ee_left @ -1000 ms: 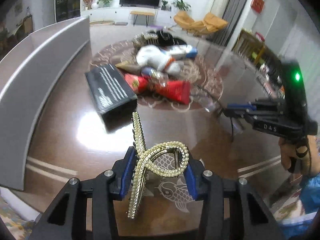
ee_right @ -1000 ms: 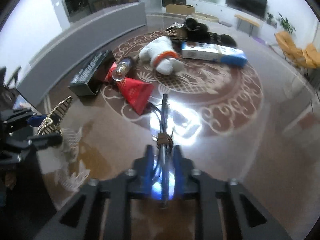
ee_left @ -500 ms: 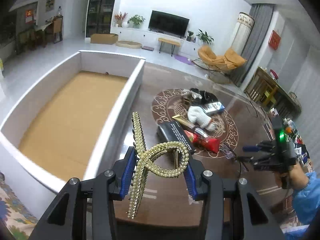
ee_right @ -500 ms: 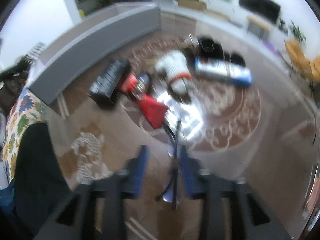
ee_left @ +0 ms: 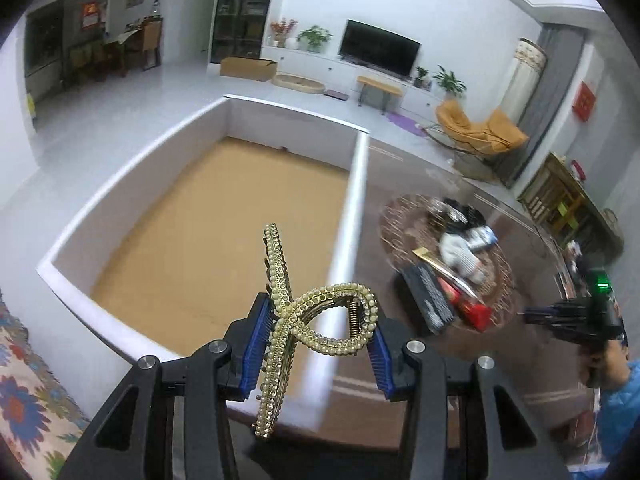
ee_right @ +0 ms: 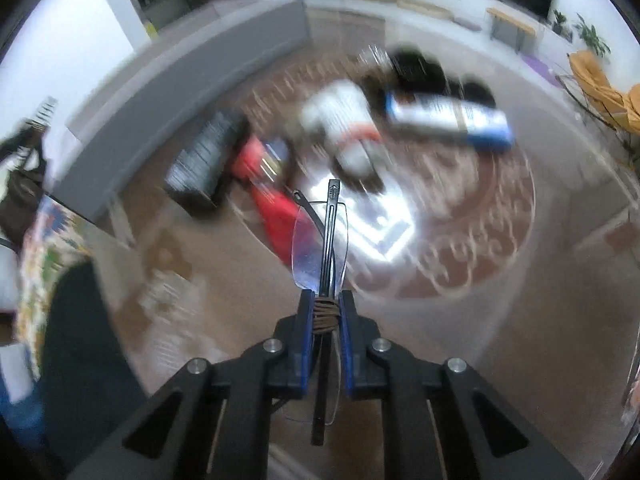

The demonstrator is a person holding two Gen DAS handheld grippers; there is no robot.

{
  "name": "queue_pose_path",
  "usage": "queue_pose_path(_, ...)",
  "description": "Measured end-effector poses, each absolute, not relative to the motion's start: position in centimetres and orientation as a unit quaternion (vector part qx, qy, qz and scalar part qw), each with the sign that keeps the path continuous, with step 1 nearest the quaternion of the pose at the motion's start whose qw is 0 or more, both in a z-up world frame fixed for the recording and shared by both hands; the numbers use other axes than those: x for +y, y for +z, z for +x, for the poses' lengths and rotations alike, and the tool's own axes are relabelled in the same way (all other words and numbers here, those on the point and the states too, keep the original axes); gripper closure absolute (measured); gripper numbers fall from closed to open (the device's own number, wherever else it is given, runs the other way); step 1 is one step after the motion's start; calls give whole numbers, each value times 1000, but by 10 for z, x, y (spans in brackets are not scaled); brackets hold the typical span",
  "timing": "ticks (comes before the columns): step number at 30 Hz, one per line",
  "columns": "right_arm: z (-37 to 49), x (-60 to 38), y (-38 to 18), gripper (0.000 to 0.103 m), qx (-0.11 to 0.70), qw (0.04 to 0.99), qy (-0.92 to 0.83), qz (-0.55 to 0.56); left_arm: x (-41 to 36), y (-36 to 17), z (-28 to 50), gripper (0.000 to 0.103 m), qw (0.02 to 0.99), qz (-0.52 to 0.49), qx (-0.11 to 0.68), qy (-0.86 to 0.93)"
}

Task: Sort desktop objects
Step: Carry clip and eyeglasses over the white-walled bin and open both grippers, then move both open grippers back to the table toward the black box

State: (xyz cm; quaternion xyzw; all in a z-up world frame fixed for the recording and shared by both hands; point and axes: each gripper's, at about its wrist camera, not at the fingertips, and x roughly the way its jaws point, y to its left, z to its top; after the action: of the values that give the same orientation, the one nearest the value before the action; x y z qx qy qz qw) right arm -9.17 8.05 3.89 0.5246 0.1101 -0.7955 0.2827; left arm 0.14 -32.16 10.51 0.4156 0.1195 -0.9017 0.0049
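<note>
Desktop objects are partly held and partly still on the table. Nearest in the left wrist view, the left gripper (ee_left: pixel 316 344) pinches a gold hair claw (ee_left: pixel 308 316) between its blue ribbed pads (ee_left: pixel 256 344). The claw is metal, set with small pearl beads, with a coiled spring on its right side; one long curved arm crosses a rounded loop. It hangs above the near right corner of a big white tray (ee_left: pixel 356 208), which has low smooth walls and a flat brown cardboard-like floor.

The right wrist view shows what the left one cannot: the right gripper (ee_right: pixel 325 316) is pressed tight on a pair of folded glasses (ee_right: pixel 320 248). The lens is thin, clear and rimless, the temple is a dark slim bar, and brown cord is wound around the frame just where the pads grip. In the left view this same gripper (ee_left: pixel 560 316) is only a small dark shape at the far right with a green light, and what it holds cannot be made out there.

Farther on, the glossy brown table (ee_right: pixel 460 320) carries a round swirl ornament with the remaining pile on it. This view is blurred by motion, but I can make out a black box (ee_right: pixel 204 164) on the left, a red tube (ee_right: pixel 276 216) just beside it, a soft white glove with an orange band (ee_right: pixel 344 128) in the middle, and a long blue and white box (ee_right: pixel 448 120) to the right. Only the left view shows the tray's inside; the right view shows just its grey outer wall (ee_right: pixel 192 80).
</note>
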Motion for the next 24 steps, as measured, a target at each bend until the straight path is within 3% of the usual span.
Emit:
queue_pose_path(7, -123, -92, 128, 91, 87, 410, -782, 461, -386, 87, -63, 58, 31, 441, 127, -888)
queue_pose_path(11, -152, -202, 128, 90, 76, 464, -761, 446, -411, 57, -103, 56, 58, 490, 106, -863)
queue_pose_path(13, -174, -242, 109, 76, 70, 470, -753, 455, -420, 44, -112, 41, 70, 513, 93, -851)
queue_pose_path(14, -186, -259, 95, 47, 82, 458, -752, 466, -423, 39, -117, 36, 67, 524, 95, -844)
queue_pose_path(15, -195, -269, 83, 26, 90, 448, -751, 476, -425, 37, -119, 28, 63, 530, 99, -840)
queue_pose_path(18, -211, -268, 65, 25, 89, 431, -752, 490, -411, 36, -122, 26, 47, 544, 102, -832)
queue_pose_path(24, -165, -162, 123, 24, 40, 370, -848, 377, -343, 42, -121, 26, -10, 524, 65, -849)
